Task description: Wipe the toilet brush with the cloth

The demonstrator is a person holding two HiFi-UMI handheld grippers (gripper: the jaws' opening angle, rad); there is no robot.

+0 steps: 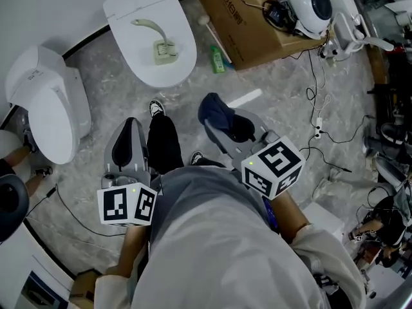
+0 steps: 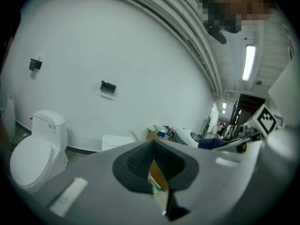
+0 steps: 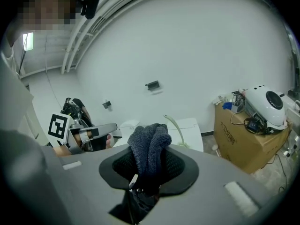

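You are holding the right gripper point(image 1: 215, 122) clamped on the cloth point(image 1: 217, 108). The left gripper point(image 1: 129, 132) is hanging nearly closed, empty. The brush point(image 1: 158, 40) is lying untouched on the toilet lid point(image 1: 129, 18), well ahead. Wiping is not yet starting; reaching for the brush likely comes next.

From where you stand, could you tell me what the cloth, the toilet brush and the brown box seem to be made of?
The cloth in the right tongs: dark blue knitted or terry fabric, matte, nubby weave. The toilet brush: pale green, smooth, probably plastic or silicone. The brown box: cardboard, matte, with folded flaps and printed lettering.
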